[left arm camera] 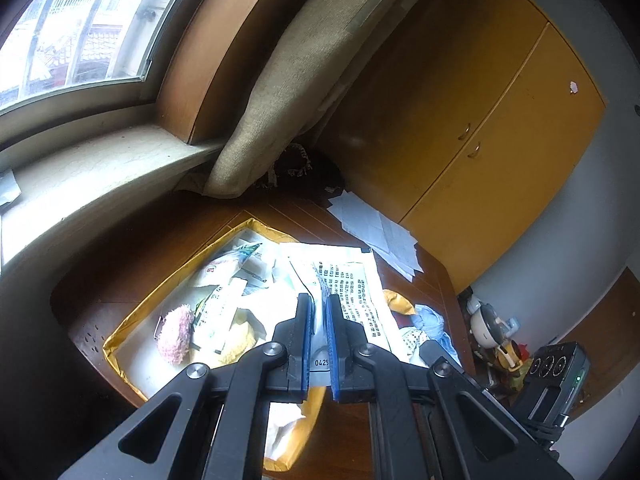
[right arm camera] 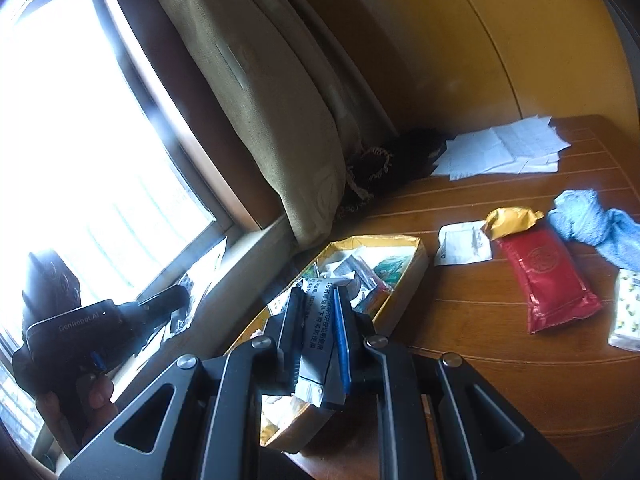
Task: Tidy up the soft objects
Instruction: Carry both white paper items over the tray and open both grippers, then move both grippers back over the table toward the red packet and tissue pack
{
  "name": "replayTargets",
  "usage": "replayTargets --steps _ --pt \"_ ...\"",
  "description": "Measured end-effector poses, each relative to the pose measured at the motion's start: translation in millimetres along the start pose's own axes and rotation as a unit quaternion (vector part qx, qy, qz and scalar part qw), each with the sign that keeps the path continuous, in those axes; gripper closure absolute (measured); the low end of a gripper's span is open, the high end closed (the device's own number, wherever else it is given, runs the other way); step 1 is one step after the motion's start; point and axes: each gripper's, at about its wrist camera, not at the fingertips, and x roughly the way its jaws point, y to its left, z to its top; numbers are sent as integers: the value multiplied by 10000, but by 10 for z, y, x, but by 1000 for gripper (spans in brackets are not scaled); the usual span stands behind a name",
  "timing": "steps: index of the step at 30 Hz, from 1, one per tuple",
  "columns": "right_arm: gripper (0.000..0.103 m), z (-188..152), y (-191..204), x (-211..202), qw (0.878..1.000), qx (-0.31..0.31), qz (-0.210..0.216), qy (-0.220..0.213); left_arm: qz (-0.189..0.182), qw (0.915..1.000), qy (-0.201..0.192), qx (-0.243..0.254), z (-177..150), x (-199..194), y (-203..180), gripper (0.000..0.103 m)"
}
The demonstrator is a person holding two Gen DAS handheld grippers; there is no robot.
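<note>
A lived-in room of a home, by the look of it — a dark wood table pushed up against a window with a deep stone sill, a beige curtain hanging down to the tabletop, and a yellow wardrobe with two small handles behind. Household clutter lies about: loose papers, a blue cloth, a red pouch, a box full of packets — and toys sit on the floor by the white wall.
</note>
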Motion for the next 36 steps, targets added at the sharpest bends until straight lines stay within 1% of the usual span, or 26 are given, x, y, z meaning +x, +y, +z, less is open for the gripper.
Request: replayTargets --steps 5,8,11,14,15,16,18,21,24,27,29,31,33,35,36 --pt "89 91 -78 437 9995 44 -2 312 174 9997 174 29 153 346 88 98" --pt "89 226 -116 649 9993 43 -63 375 217 9993 299 15 291 570 121 98" --pt "89 380 -216 843 9989 235 -113 381 273 9987 402 129 437 809 119 98" --pt "89 493 -371 1085 9963 600 -145 603 321 9980 525 158 544 1028 161 98" --pt "89 518 -405 1162 9956 638 -178 664 366 9977 549 157 570 1089 182 98" --pt "89 537 -433 1218 9952 646 -307 663 402 9974 584 165 589 1150 201 98" --pt "89 561 -475 1311 9945 549 -598 658 442 9965 700 150 607 1275 241 98" --pt "89 541 -544 1444 9931 544 -687 779 567 9949 813 184 612 1442 268 98" --pt "89 479 -548 1547 9918 371 -886 839 923 9914 848 382 586 1579 245 98" --pt "89 459 -539 1588 9915 239 -942 866 973 9888 1027 466 545 1723 247 98" --pt "87 451 -548 1613 9914 226 -961 859 1078 9858 1183 502 515 1800 255 98" --pt "84 428 -585 1662 9901 296 -983 959 1010 9848 1314 516 504 1853 253 97" --pt "83 420 -642 1693 9890 447 -971 1026 1021 9846 1307 560 493 1860 234 97" --pt "80 423 -688 1668 9892 587 -897 1002 973 9843 1356 569 475 1844 218 93" --pt "71 429 -695 1641 9900 627 -836 951 913 9849 1371 535 465 1820 209 77"
